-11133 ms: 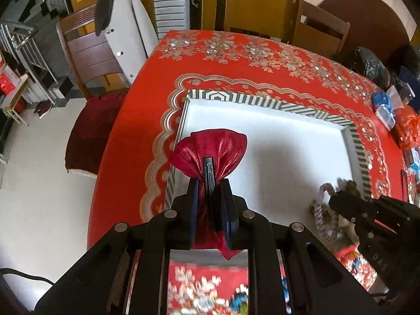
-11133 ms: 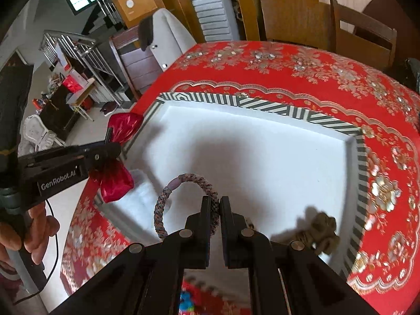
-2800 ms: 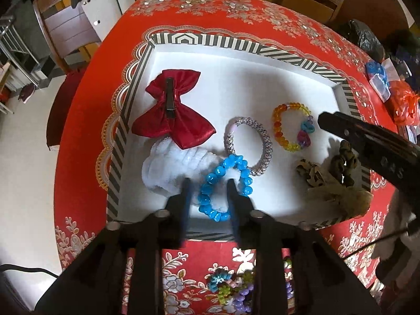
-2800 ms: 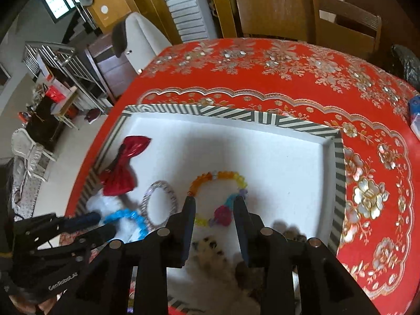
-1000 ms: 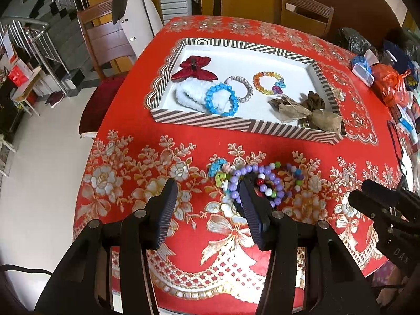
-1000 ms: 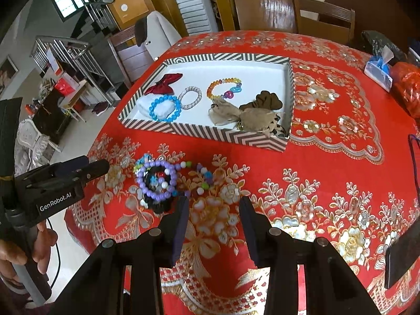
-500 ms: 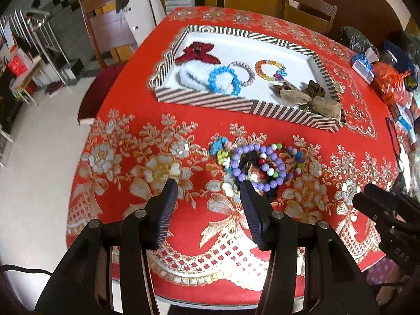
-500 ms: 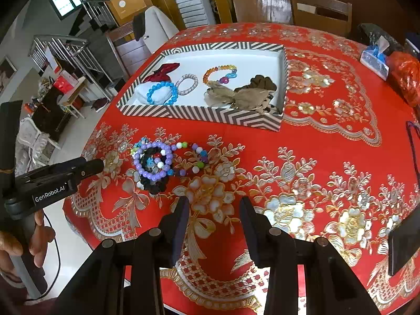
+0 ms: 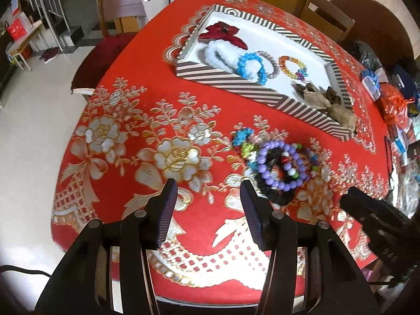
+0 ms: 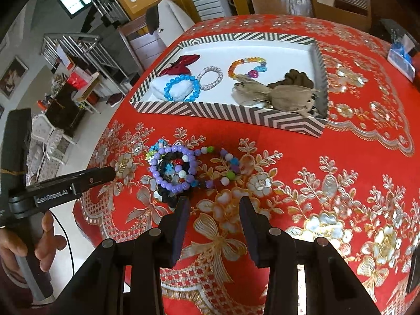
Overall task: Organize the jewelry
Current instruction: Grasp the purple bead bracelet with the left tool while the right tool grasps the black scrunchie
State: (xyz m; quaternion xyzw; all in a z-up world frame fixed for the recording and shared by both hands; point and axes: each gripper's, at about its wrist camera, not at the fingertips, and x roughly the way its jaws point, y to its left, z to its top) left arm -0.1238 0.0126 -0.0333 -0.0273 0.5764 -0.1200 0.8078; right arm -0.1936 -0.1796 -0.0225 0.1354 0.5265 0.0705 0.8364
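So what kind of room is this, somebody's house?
Probably a home's dining room: a table under a red floral tablecloth, wooden chairs around it, and a staircase with a metal railing behind.

Red-clothed table [image 10: 302, 155]: striped tray [image 10: 236, 116], heap of bead bracelets [image 10: 178, 170].

Red floral cloth [image 10: 328, 162] covers my desk. Wooden chairs [image 10: 338, 0] stand at far side. Chair with white garment [image 10: 170, 21] at far left. Metal stair railing [image 10: 86, 44] beyond it, over pale floor [image 9: 34, 110]. Tissue pack [image 10: 400, 59] and orange bag [image 9: 393, 105] lie at desk's right edge.
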